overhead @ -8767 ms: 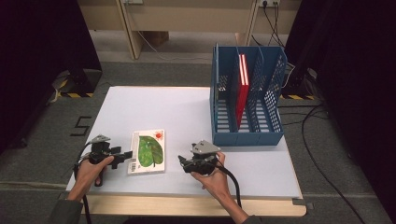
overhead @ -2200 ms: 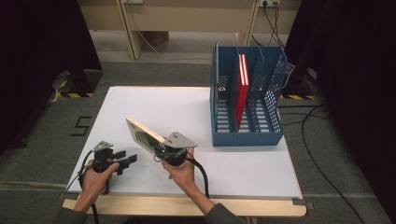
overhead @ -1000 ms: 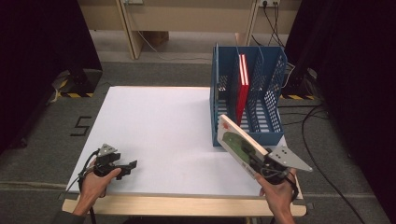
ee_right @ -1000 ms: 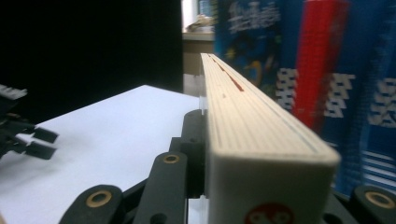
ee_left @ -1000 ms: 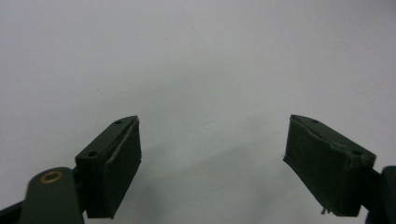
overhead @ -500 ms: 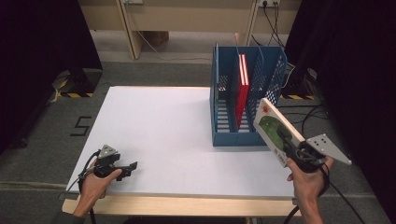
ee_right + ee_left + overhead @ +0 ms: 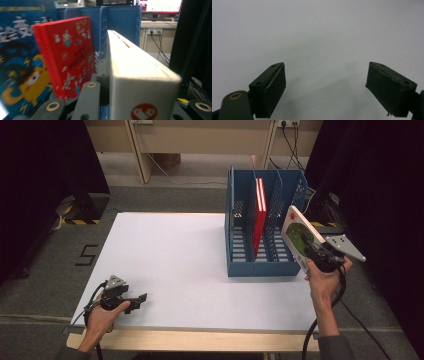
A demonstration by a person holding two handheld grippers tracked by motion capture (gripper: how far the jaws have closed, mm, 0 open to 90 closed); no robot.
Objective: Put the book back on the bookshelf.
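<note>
We hold a white book (image 7: 296,238) in our right gripper (image 7: 314,254), lifted beside the blue file rack (image 7: 245,265).

The book stands on edge, tilted, off the right end of the rack above the white table's (image 7: 175,260) right edge. In the right gripper view its thick white edge (image 7: 135,75) runs straight out from between our jaws, which pinch it from both sides. A red book (image 7: 259,215) stands inside the rack. Our left gripper (image 7: 131,301) rests at the table's near left corner, jaws spread wide with only bare table between them.
</note>
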